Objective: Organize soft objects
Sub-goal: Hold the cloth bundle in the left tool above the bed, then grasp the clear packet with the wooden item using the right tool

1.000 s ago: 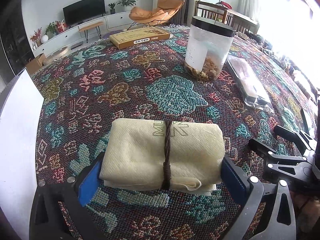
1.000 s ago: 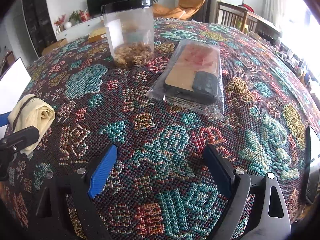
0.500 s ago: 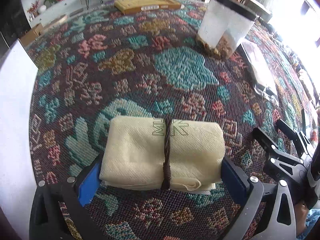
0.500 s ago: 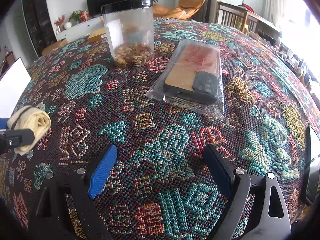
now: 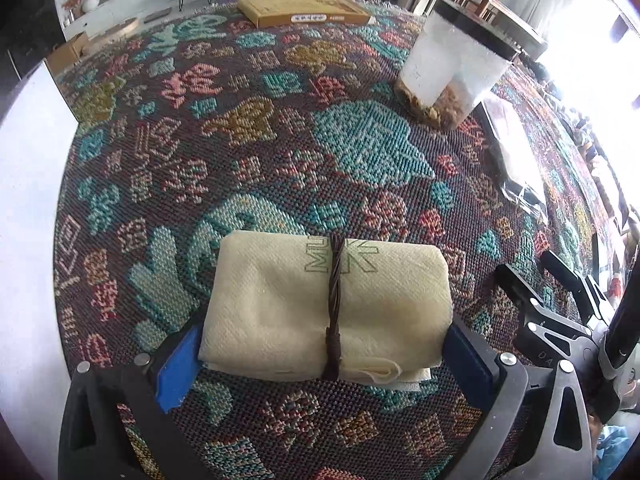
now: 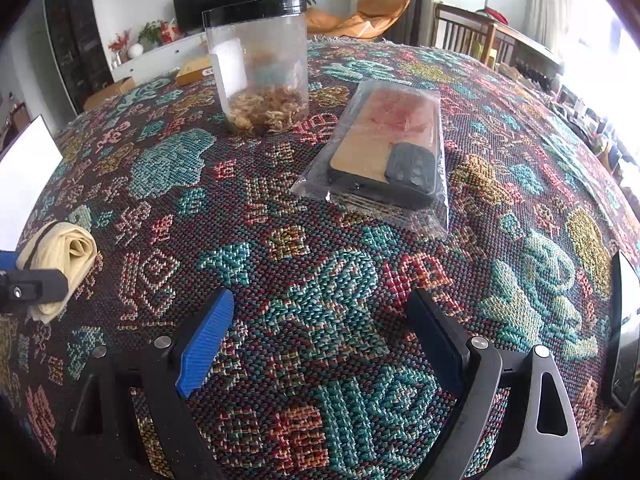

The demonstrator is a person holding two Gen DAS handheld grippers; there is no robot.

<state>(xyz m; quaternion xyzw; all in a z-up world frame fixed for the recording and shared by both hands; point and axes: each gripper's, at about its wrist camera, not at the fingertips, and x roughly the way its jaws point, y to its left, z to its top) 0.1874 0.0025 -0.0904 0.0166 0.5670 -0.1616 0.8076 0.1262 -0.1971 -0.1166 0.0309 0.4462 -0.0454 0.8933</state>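
Note:
A folded cream cloth tied round the middle with a brown cord sits between the pads of my left gripper, which is shut on its two ends just above the patterned tablecloth. The right wrist view shows the same cloth end-on at the far left, with a black finger of the left gripper in front of it. My right gripper stands open over bare tablecloth with nothing between its blue pads. In the left wrist view the right gripper shows at the right edge.
A clear jar with a black lid stands at the back. A plastic bag holding a phone case lies to its right. A flat yellow box lies at the far edge, a white sheet on the left, and a dark flat device on the right.
The left gripper has tipped further downward with the cloth still in its grip, and the cloth has sunk a little towards the table. The right gripper has not moved.

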